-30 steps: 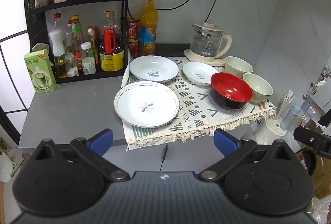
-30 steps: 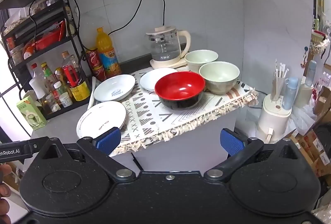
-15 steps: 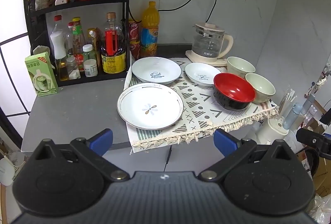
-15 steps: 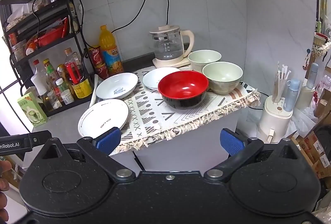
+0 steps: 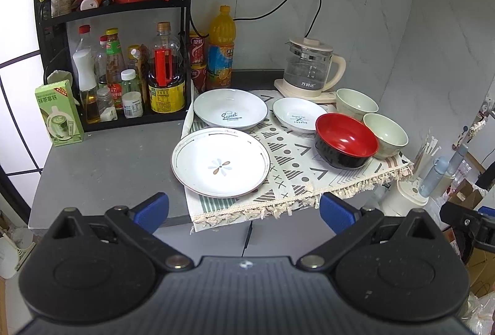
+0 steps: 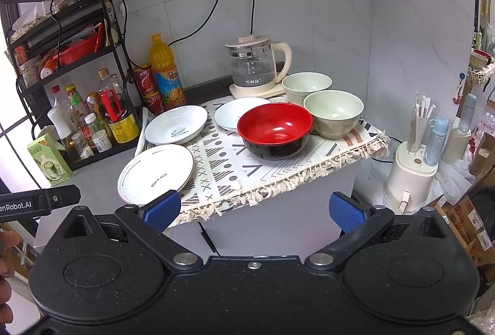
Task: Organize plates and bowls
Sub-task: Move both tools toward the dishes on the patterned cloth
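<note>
On a patterned cloth [image 5: 297, 171] lie a large flower plate [image 5: 220, 165], a "Sweet" plate [image 5: 230, 109], a small plate [image 5: 298, 117], a red-and-black bowl [image 5: 346, 140] and two pale green bowls [image 5: 385, 134] [image 5: 355, 100]. The right wrist view shows them too: flower plate [image 6: 156, 173], "Sweet" plate [image 6: 176, 124], small plate [image 6: 235, 115], red bowl [image 6: 274, 130], green bowls [image 6: 333, 113] [image 6: 307, 86]. My left gripper [image 5: 244, 209] is open and empty, in front of the counter edge. My right gripper [image 6: 253, 209] is open and empty, also short of the counter.
A glass kettle [image 5: 309, 70] stands behind the bowls. A black rack [image 5: 123, 56] with bottles fills the back left. A green carton [image 5: 58, 117] stands on the grey counter [image 5: 108, 161]. A white appliance with straws [image 6: 411, 171] stands lower right.
Both grippers have moved slightly closer and to the left relative to the counter; dishes look larger. Nothing on the counter has moved.
</note>
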{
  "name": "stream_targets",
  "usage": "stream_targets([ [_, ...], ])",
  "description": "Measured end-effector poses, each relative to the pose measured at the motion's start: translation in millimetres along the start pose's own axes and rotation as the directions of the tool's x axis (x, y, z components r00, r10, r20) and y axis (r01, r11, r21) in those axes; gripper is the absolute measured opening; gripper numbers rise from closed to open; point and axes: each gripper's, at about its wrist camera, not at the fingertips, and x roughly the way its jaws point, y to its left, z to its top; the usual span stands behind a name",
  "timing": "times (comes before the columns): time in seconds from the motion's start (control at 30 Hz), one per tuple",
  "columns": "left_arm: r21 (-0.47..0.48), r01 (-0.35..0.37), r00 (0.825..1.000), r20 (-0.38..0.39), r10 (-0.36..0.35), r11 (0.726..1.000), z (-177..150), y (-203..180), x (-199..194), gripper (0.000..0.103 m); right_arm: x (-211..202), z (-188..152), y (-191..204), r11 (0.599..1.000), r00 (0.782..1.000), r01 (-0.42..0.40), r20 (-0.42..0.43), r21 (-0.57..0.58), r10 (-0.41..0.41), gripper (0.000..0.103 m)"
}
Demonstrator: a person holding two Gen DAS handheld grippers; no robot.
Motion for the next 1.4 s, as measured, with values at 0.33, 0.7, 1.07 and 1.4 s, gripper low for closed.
stream_targets([
  [0.33, -0.010, 0.003, 1.000, -0.002, -0.003, 1.000, -1.0, 0.8, 0.7, 0.102, 1.3, -3.8, -4.1, 1.000, 1.000, -0.002, -0.007, -0.009, 0.002, 0.103],
  [0.7, -0.014, 0.018, 1.000, 0.007, -0.018, 1.000, 3.5, -4.2, 6.0, 0.102, 4.8, -1.1, -10.8, 1.000, 1.000, 0.000, -0.018, -0.001, 0.000, 0.103],
  [1.07, -0.010, 0.017, 1.000, -0.006, -0.017, 1.000, 5.1, -6.7, 22.2, 0.102, 13.9, 1.2, -16.7, 1.000, 1.000, 0.004, -0.021, 0.002, -0.004, 0.103],
  [1.4, -0.012, 0.010, 1.000, -0.027, -0.010, 1.000, 6.8, -9.0, 30.7, 0.102, 22.4, 0.6, -23.6, 1.000, 0.999, 0.008, -0.044, -0.007, -0.008, 0.103],
])
